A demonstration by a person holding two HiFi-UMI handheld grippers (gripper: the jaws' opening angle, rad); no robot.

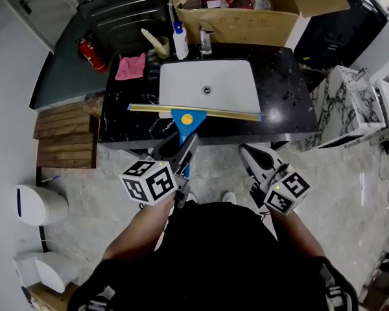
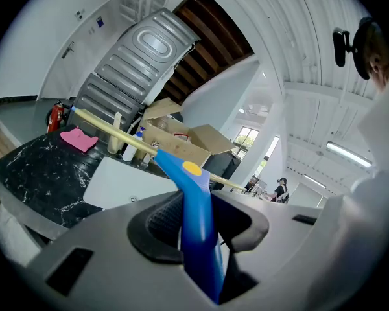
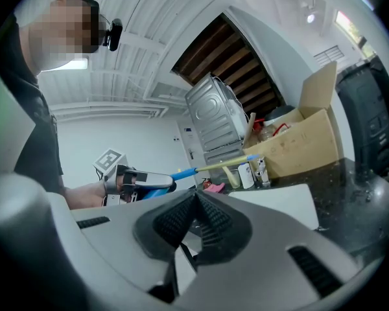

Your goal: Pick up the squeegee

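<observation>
The squeegee (image 1: 188, 117) is already in my left gripper (image 2: 196, 229), whose jaws are clamped on the blue handle (image 2: 198, 199); the handle runs straight out along the jaws and away from me, so its long axis matches the gripper's own, while the blade (image 1: 194, 111) crosses it at a right angle, left to right, over the front edge of the white sink (image 1: 233, 76); from the gripper views I judge the blade to be clear of the black marbled counter (image 1: 285, 109), though I cannot be sure; the right gripper (image 3: 196, 222) hangs just beside the left, jaws together on nothing, farther from the blade; the handle is smooth moulded plastic with a round yellow spot, the blade a long thin pale-yellow rail with a blue tip, the pads (image 2: 161, 220) dark and ribbed, which should grip that slick plastic well.
</observation>
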